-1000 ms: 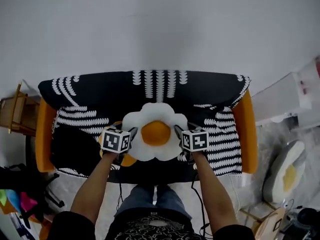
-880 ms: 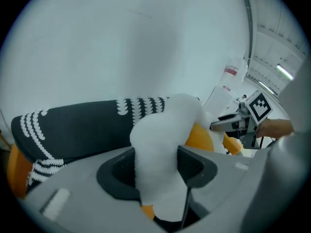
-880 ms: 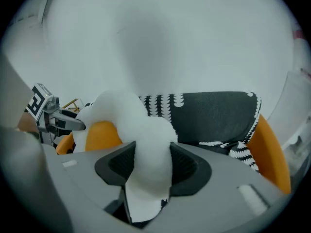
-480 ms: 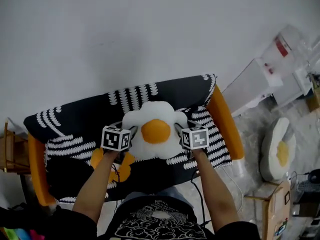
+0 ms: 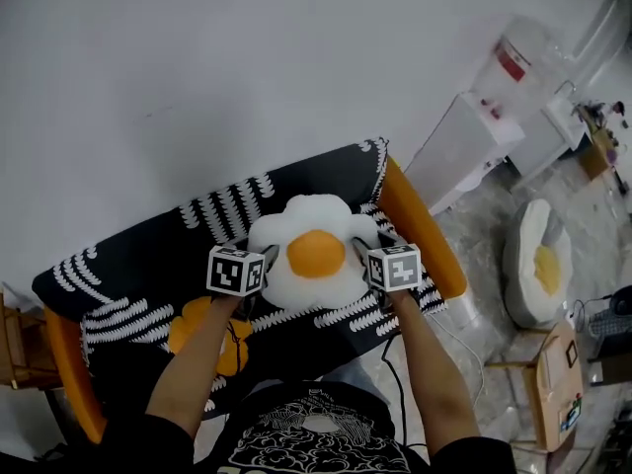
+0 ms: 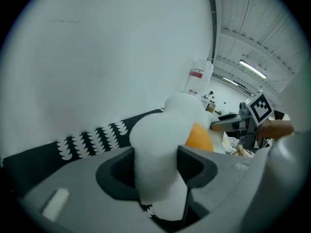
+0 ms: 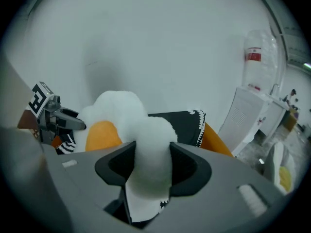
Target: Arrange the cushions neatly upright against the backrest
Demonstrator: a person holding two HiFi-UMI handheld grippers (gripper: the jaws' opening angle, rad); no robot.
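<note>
A fried-egg cushion [image 5: 314, 252], white with an orange yolk, hangs above the sofa seat near the sofa's right end, in front of the black-and-white backrest [image 5: 222, 210]. My left gripper [image 5: 267, 263] is shut on its left white lobe [image 6: 155, 149]. At the opposite edge, my right gripper [image 5: 356, 258] is shut on the right lobe [image 7: 151, 149]. Each gripper view shows white plush squeezed between the jaws. An orange cushion [image 5: 202, 326] lies flat on the seat, partly hidden by my left arm.
The sofa has orange armrests [image 5: 423, 233]. A white water dispenser [image 5: 464, 151] stands just right of it. Another egg cushion [image 5: 538, 265] lies on the floor at the right, with a cardboard box [image 5: 555, 383] nearer me. A wooden side table [image 5: 10, 339] shows at the left edge.
Both grippers have carried the egg cushion up and toward the sofa's right end, still holding it. The orange cushion on the seat has come out from under it.
</note>
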